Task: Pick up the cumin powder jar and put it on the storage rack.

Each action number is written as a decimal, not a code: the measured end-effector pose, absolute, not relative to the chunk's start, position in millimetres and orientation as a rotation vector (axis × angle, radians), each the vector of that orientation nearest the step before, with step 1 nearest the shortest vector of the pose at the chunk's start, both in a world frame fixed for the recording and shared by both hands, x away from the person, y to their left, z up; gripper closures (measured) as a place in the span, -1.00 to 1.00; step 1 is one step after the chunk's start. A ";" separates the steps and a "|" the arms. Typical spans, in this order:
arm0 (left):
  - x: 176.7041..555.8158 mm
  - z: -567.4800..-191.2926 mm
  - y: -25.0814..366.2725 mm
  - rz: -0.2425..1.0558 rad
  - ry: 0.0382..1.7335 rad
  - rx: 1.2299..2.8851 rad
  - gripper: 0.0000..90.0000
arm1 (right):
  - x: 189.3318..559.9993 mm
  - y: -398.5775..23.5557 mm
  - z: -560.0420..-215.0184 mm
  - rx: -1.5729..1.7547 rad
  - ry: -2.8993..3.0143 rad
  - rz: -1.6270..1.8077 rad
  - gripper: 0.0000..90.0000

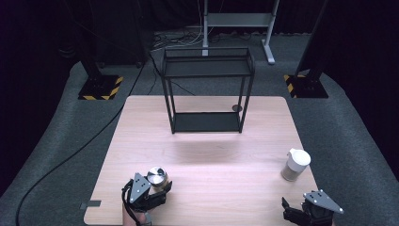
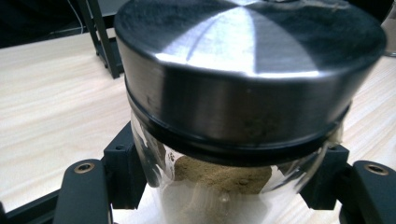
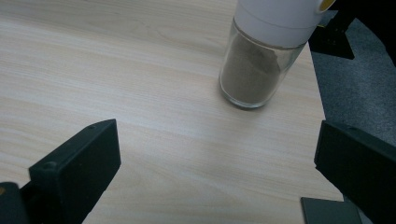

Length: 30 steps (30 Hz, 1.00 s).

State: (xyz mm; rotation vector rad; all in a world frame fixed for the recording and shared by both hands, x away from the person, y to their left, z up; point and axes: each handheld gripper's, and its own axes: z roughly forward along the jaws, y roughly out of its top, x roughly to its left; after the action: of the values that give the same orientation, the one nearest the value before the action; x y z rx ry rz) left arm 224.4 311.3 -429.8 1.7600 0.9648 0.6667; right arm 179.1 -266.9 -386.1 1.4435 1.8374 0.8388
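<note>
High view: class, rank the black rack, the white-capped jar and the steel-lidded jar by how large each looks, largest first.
1. Black rack, clearly largest.
2 and 3. White-capped jar and steel-lidded jar: too alike to rank, and the left gripper hides the steel-lidded jar's lower part.

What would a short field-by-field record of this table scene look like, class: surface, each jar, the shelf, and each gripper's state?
surface: light wooden table
steel-lidded jar: glass, brownish powder inside, near left front edge
left gripper: jaws closed on the steel-lidded jar's glass body
white-lidded jar: glass, brown powder, upright near right edge, untouched
right gripper: open, empty, short of the white-lidded jar
shelf rack: black, two tiers, at far side, both tiers bare
</note>
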 end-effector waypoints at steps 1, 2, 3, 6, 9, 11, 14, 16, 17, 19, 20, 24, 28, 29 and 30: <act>226.0 -428.6 311.2 0.667 0.962 1.761 -0.31 | 179.1 -266.9 -386.1 1.443 1.837 0.839 -1.00; 228.7 -427.3 311.1 0.666 0.956 1.756 -0.31 | 179.1 -266.7 -386.1 1.441 1.840 0.841 -1.00; 228.7 -427.3 311.1 0.666 0.956 1.756 -0.31 | 179.1 -266.5 -386.1 1.440 1.840 0.841 -1.00; 235.0 -424.3 310.1 0.666 0.945 1.755 -0.31 | 179.2 -266.3 -385.7 1.440 1.842 0.840 -1.00; 240.3 -423.0 308.1 0.665 0.938 1.754 -0.31 | 179.3 -266.6 -385.4 1.440 1.842 0.840 -1.00; 241.8 -422.5 307.3 0.664 0.935 1.754 -0.31 | 179.1 -266.7 -385.2 1.440 1.842 0.840 -1.00; 247.1 -420.2 304.1 0.667 0.916 1.764 -0.31 | 178.7 -266.4 -384.9 1.440 1.842 0.839 -1.00; 248.8 -419.6 303.5 0.662 0.913 1.767 -0.31 | 178.7 -266.1 -385.1 1.438 1.841 0.836 -1.00; 249.5 -419.7 303.0 0.659 0.911 1.766 -0.31 | 178.8 -265.4 -385.3 1.438 1.840 0.832 -1.00; 251.7 -419.3 301.9 0.655 0.905 1.770 -0.31 | 178.6 -264.8 -385.2 1.439 1.839 0.829 -1.00; 252.7 -419.0 301.0 0.654 0.904 1.772 -0.31 | 178.4 -265.0 -385.2 1.438 1.839 0.831 -1.00; 260.2 -417.2 298.6 0.655 0.900 1.778 -0.31 | 178.0 -265.5 -385.2 1.436 1.836 0.832 -1.00; 266.2 -414.1 297.0 0.658 0.888 1.785 -0.31 | 176.4 -266.2 -385.4 1.437 1.826 0.834 -1.00; 268.1 -413.1 296.3 0.660 0.885 1.789 -0.32 | 176.3 -266.3 -385.5 1.439 1.824 0.834 -1.00; 268.1 -413.1 296.3 0.660 0.885 1.789 -0.31 | 176.4 -266.6 -385.6 1.439 1.824 0.836 -1.00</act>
State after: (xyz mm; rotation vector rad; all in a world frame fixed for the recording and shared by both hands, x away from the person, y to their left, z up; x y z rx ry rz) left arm 268.1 296.3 -413.1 1.7886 0.8848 0.6602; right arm 176.4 -266.6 -385.6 1.4389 1.8243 0.8356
